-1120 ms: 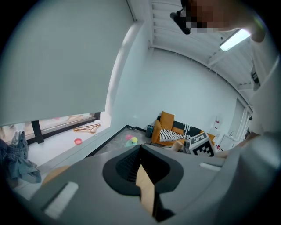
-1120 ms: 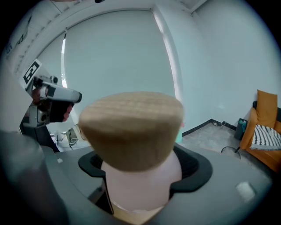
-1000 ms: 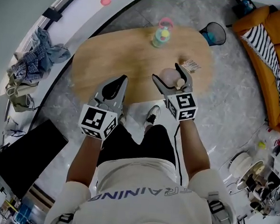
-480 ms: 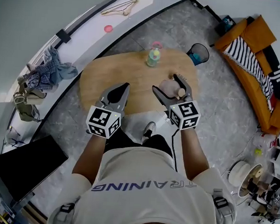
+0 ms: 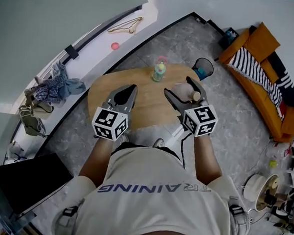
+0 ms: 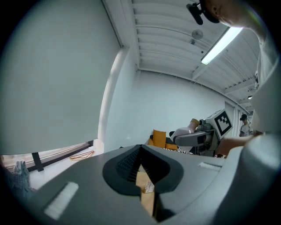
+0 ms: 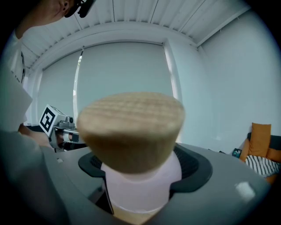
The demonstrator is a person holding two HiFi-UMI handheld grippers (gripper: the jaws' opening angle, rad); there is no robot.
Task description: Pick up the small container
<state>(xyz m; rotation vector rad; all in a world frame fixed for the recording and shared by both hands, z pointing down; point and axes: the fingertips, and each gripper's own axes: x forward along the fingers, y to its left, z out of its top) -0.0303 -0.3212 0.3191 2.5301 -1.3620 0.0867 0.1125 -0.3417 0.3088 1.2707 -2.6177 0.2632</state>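
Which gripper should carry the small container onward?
Right. The right gripper is clamped on the body of the pink container, just below its wooden lid. The left gripper has its jaws together with nothing between them, so it would have to open and take over.

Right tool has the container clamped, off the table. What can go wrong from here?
1. The right tool grips only the body of the container. The wood lid sits free above the jaws and may come off if tipped.
2. The body looks smooth and rounded, so it may slip in the grip.
3. The left tool, shut and empty, hangs close by; a swing could bump the container.
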